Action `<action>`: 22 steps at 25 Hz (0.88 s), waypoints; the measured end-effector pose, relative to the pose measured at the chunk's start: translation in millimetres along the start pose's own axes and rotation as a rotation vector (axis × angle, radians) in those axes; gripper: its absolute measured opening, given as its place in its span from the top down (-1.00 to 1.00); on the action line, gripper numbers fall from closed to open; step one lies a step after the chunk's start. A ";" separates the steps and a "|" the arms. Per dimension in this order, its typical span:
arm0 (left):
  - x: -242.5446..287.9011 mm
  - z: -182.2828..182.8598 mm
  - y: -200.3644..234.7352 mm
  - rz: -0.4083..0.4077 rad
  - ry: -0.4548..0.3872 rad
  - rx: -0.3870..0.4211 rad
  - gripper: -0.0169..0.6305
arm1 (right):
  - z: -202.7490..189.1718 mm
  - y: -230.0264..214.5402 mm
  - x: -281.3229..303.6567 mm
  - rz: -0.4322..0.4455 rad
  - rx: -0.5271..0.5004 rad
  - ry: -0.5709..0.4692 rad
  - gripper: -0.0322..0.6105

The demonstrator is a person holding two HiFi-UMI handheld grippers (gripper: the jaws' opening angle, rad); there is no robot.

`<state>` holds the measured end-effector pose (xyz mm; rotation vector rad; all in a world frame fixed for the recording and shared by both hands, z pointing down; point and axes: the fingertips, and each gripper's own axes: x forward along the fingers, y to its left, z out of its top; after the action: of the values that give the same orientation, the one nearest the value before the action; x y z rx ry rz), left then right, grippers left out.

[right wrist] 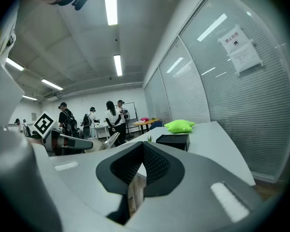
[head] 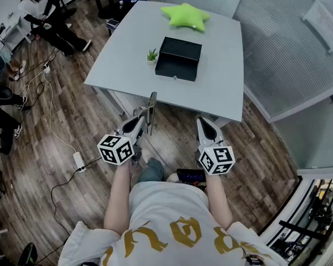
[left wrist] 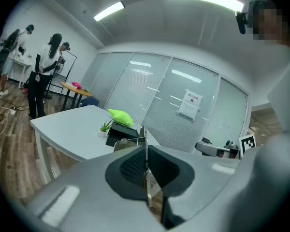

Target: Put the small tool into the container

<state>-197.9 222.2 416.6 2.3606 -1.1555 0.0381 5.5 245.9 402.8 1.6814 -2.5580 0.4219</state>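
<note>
Item, carrying step: my left gripper (head: 144, 118) pinches the small tool (head: 152, 107) short of the table's (head: 125, 57) near edge, my right gripper (head: 205, 122) pressed together on nothing; next I judge a reach forward over the black container (head: 178, 58)

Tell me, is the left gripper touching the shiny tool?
Touching. The left gripper view shows the left gripper shut on the thin tool, jaws pressing both sides.

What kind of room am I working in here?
Probably an office or lab workroom: glass partition walls with blinds, a grey table, overhead strip lights, and people standing further back.
</note>
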 end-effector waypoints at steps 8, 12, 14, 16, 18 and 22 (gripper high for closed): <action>-1.5 -4.2 -15.5 0.006 0.006 -0.009 0.93 | -0.2 -3.7 -19.1 -0.002 0.014 -0.011 0.83; 1.3 -9.0 -22.9 0.012 0.005 -0.045 0.93 | 0.7 -4.0 -25.3 0.017 0.003 -0.010 0.83; 1.6 -9.9 -25.3 0.023 -0.011 -0.092 0.93 | 1.0 -5.7 -30.7 0.023 -0.001 -0.010 0.83; 5.2 -8.8 -23.6 0.045 -0.035 -0.140 0.93 | 0.0 -10.9 -32.7 0.026 0.014 -0.011 0.83; 13.8 -9.3 -17.9 0.067 -0.044 -0.180 0.93 | -1.7 -18.9 -30.6 0.022 0.032 -0.011 0.83; 35.9 -10.0 -6.2 0.056 -0.074 -0.327 0.93 | -2.2 -38.0 -19.8 -0.003 0.017 0.000 0.83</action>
<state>-168.4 203.6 431.3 2.0566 -1.1639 -0.2056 47.8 250.0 408.7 1.6909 -2.5587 0.4441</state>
